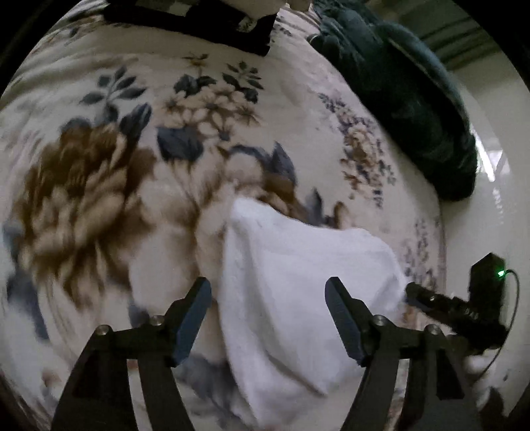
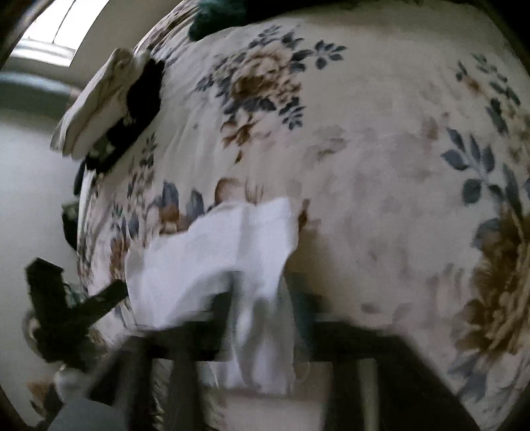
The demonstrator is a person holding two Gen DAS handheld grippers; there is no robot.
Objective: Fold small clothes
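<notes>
A small white cloth (image 1: 291, 291) hangs over the floral bedspread (image 1: 99, 165), blurred by motion. My left gripper (image 1: 268, 318) is open above it, jaws wide apart, the cloth passing between and under them. My right gripper (image 1: 430, 300) shows at the right edge of the left wrist view, its tip on the cloth's right corner. In the right wrist view the white cloth (image 2: 225, 265) drapes between the right gripper's (image 2: 261, 308) blurred fingers, which are shut on it. The left gripper (image 2: 112, 291) shows at the cloth's left edge there.
A dark green blanket (image 1: 414, 99) lies along the bed's right edge. Black clothes (image 1: 198, 23) lie at the far side. In the right wrist view a stack of cream and black folded clothes (image 2: 109, 109) sits near the bed's left edge.
</notes>
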